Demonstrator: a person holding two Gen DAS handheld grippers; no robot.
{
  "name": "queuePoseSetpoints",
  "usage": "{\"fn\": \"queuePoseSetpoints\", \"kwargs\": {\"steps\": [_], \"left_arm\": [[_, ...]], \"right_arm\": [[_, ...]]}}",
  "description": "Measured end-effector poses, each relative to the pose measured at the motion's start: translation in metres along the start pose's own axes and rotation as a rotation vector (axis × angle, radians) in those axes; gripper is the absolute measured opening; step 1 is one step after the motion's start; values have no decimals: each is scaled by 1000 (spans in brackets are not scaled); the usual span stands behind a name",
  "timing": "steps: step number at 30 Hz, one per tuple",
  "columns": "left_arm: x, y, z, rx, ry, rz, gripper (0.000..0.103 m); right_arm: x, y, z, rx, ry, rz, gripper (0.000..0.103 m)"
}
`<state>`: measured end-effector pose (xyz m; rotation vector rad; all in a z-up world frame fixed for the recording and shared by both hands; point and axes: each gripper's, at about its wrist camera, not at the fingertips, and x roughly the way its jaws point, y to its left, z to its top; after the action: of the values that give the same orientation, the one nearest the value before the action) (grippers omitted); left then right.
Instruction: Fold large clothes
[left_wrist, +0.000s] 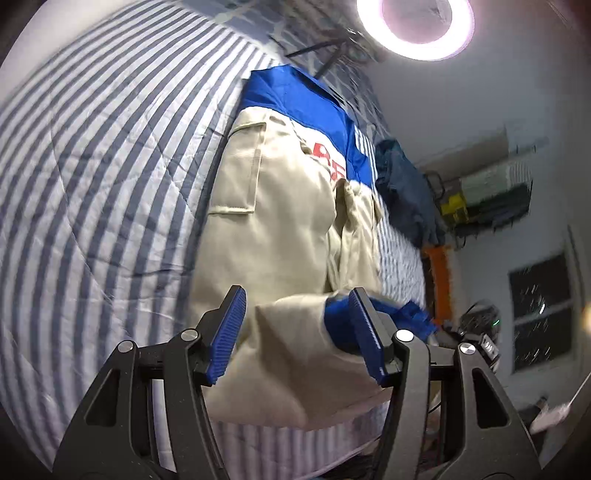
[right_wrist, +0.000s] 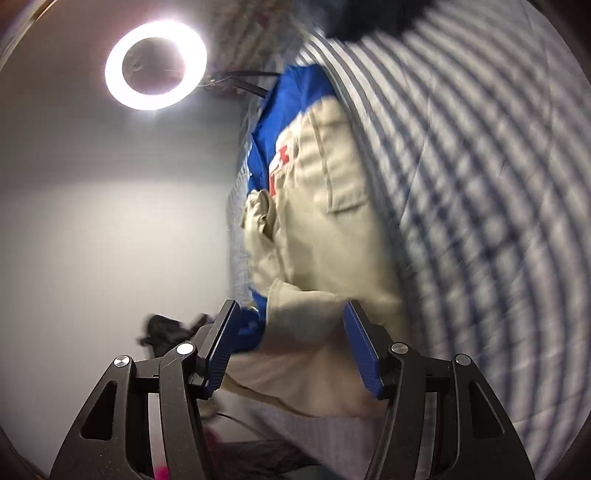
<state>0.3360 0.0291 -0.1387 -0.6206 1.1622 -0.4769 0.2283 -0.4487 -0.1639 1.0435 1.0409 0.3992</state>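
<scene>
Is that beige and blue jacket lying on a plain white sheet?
No, the jacket lies on a bedcover with blue and white stripes, seen plainly in the left wrist view.

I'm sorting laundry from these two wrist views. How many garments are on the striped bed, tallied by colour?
Beige and blue jacket: 1
Dark navy garment, bunched farther along the striped quilt: 1
Total: 2

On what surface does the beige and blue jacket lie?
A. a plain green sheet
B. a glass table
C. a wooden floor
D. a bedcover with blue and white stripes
D: the jacket is spread on the striped bedcover, whose blue and white stripes show beside it in both wrist views.
</scene>
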Motion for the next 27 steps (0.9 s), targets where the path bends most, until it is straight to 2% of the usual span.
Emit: {"fn": "queuePoseSetpoints", "kwargs": {"steps": [3, 4, 9, 12, 16, 19, 23, 27], "left_arm": [[13, 6, -14, 55, 70, 24, 55], [17, 7, -20, 68, 89, 33, 52], [34, 10, -38, 116, 139, 60, 52], [33, 15, -39, 84, 143, 44, 52], [6, 26, -38, 23, 79, 18, 52], [3, 18, -42, 100, 85, 33, 52], [21, 14, -56, 168, 176, 40, 52], [39, 6, -61, 262, 198, 119, 52]], "right_arm": [[3, 19, -14, -230, 37, -154, 55], [9, 21, -21, -278, 67, -174, 50], [30, 19, -44, -413, 161, -275, 47], [41, 12, -46, -406, 190, -304, 47], [44, 10, -49, -405, 205, -298, 45], [58, 15, -49, -414, 206, -291, 41], [74, 20, -48, -420, 206, -287, 41], [79, 25, -46, -425, 207, -288, 41]]}}
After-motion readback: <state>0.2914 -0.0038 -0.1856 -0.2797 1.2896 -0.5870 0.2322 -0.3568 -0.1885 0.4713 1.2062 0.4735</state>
